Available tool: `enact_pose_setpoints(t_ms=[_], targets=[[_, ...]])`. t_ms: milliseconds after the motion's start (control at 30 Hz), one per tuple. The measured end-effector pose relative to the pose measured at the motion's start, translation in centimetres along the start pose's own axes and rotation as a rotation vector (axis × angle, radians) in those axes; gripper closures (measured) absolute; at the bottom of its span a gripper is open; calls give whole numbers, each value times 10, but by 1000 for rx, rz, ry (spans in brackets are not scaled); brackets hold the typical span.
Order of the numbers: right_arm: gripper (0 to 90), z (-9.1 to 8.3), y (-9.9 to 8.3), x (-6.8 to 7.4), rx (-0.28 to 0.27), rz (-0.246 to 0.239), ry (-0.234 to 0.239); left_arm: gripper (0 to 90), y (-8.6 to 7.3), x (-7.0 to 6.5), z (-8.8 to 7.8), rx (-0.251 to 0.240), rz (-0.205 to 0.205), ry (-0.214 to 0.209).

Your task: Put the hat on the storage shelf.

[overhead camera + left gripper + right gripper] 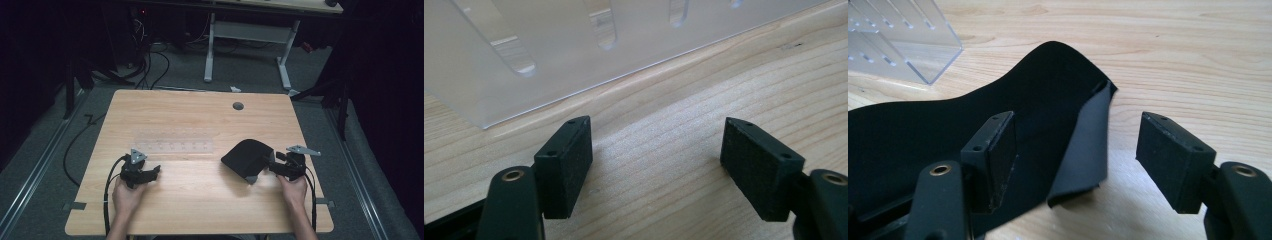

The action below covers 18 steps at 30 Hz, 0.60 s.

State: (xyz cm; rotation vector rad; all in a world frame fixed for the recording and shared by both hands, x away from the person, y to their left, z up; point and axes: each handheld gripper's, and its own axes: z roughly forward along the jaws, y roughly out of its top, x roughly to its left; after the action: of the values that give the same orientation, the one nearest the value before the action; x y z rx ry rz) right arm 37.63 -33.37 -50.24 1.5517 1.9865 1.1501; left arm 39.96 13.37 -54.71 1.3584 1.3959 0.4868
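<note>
Your right gripper [270, 164] sits near the worktop's [200, 210] right edge, toward the near side, with its jaws spread wide and nothing pressed between them. In the right gripper view the gripper [1075, 150] looks over the cloth [973, 125]: the left jaw hangs over the black fabric, the right jaw over bare wood, and the cloth's folded-back grey corner lies in the gap between them, not pinched by either pad.

The cloth [247, 156] lies flat on the right half of the worktop, just left of your right gripper, its grey underside turned up at the corner nearest the jaws. A clear rack [175, 146] stands at the middle of the worktop, left of the cloth and apart from it; the rack's corner [903, 45] shows beyond the cloth in the right gripper view.

Your left gripper [150, 172] rests by the near left part of the worktop, released too. In its own view the gripper [656, 150] has both jaws wide apart over bare wood, with the rack's [574, 45] slotted wall just ahead of them.
</note>
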Motion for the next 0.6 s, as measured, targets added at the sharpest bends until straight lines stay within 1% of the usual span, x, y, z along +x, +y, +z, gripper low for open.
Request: enact_pose_setpoints(t_ms=[67,100,133,167,233,300,333,367,433,533,600], targets=[[317,9,2,0,11,8,8,294,0,0,0,0,0,0],[317,9,2,0,11,8,8,293,0,0,0,0,0,0],[317,15,2,-2,22,16,5,293,0,0,0,0,0,0],[317,15,2,-2,22,16,5,293,0,0,0,0,0,0],[318,22,0,-3,30,40,23,293,0,0,0,0,-1,0],[319,24,0,-3,34,42,29,293,0,0,0,0,0,0],[325,27,-1,-3,39,44,48,293,0,0,0,0,-1,1],[325,27,-1,-3,39,44,48,293,0,0,0,0,0,0],[332,28,-1,-2,44,52,63,293,0,0,0,0,-1,1],[362,31,-2,-2,46,52,86,293,0,0,0,0,-1,0],[388,33,-3,-3,60,57,98,293,0,0,0,0,-1,1]])
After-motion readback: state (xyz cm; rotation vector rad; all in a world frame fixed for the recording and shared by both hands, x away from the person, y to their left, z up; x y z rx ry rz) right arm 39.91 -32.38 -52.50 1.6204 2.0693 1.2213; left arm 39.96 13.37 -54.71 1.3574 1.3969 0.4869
